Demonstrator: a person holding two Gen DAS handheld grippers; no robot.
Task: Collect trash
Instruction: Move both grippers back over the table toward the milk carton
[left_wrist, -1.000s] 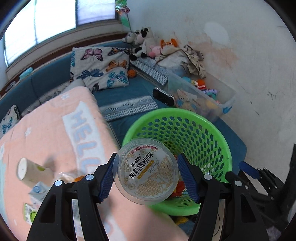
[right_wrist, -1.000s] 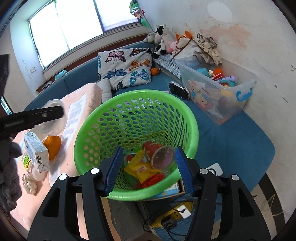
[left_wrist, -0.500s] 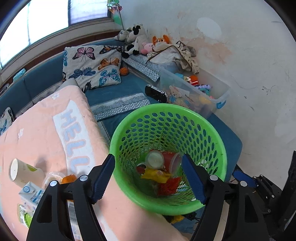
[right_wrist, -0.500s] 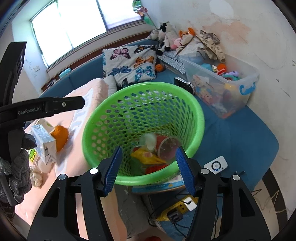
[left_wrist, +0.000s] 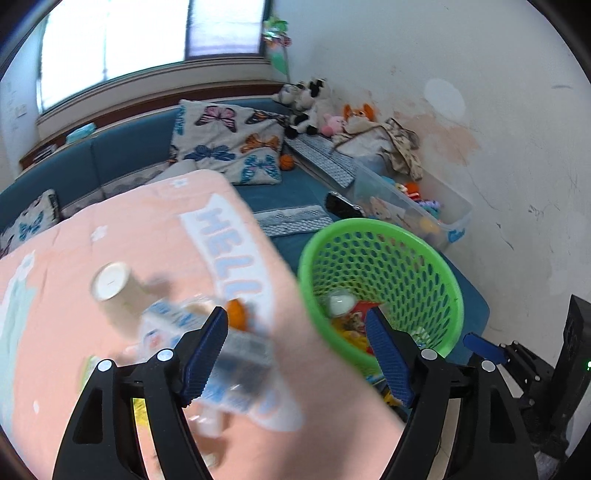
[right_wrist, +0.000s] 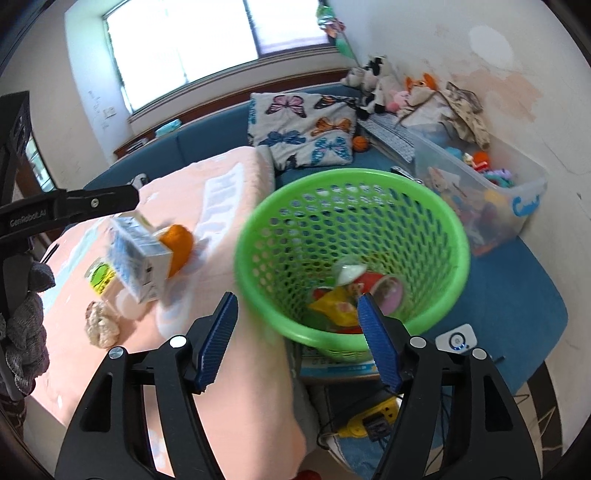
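Peach blanket (left_wrist: 122, 236) with pale "HELLO" lettering covers the work surface; blue sofa, butterfly cushion (right_wrist: 303, 129) and a clear toy bin (right_wrist: 491, 192) sit behind. Left gripper (left_wrist: 297, 354): tongs spread wide apart, nothing between them, hovering over the blanket's right edge. Ahead-left of its tongs, blurred: a paper cup (left_wrist: 114, 291) lying on its side, long axis running toward the lower right, round base facing the camera; a small milk carton (left_wrist: 162, 325) just beside the left tong; an orange (left_wrist: 236, 314) just past that tong's tip. Green mesh basket (left_wrist: 384, 284) stands ahead-right of the left tongs, mouth up, holding a white lid, red and yellow wrappers. Right gripper (right_wrist: 297, 338): tongs also wide apart, empty, with the basket (right_wrist: 351, 251) straight ahead, its near rim between the tips. Inside, a red cup (right_wrist: 384, 288) lies tipped, mouth toward the camera, beside a yellow wrapper (right_wrist: 336, 302). Left of the right tongs: carton (right_wrist: 140, 254) standing tilted, long axis running toward the lower right, touching the orange (right_wrist: 179, 245); crumpled tissue (right_wrist: 101, 325) nearer.
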